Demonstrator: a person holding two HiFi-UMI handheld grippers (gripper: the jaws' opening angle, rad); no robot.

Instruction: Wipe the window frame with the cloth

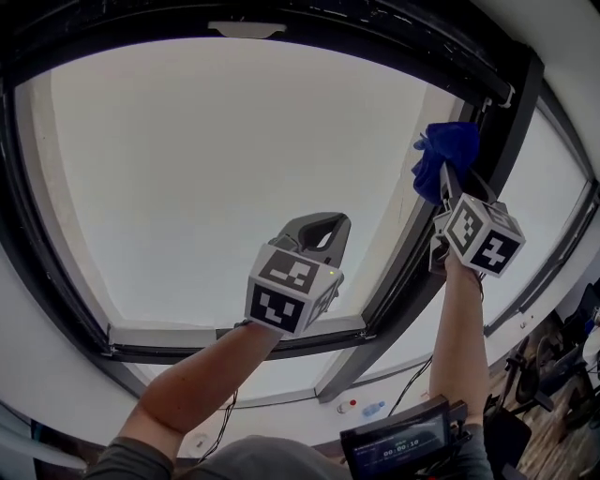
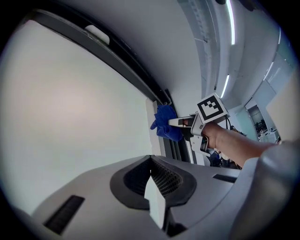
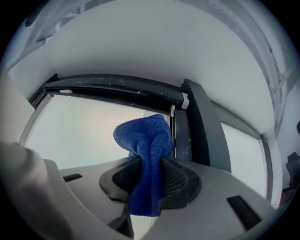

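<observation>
A blue cloth is bunched between the jaws of my right gripper, which is shut on it. The cloth is held up against the dark vertical post of the window frame, near the frame's top right corner. In the right gripper view the blue cloth sticks out of the right gripper just left of the frame post. My left gripper hangs lower, in front of the glass, shut on nothing. From the left gripper I see the cloth at the frame.
A white latch sits on the top rail of the frame. The bottom rail and sill run below the left gripper. Under me are a machine's console screen, a small bottle and exercise machines at the right.
</observation>
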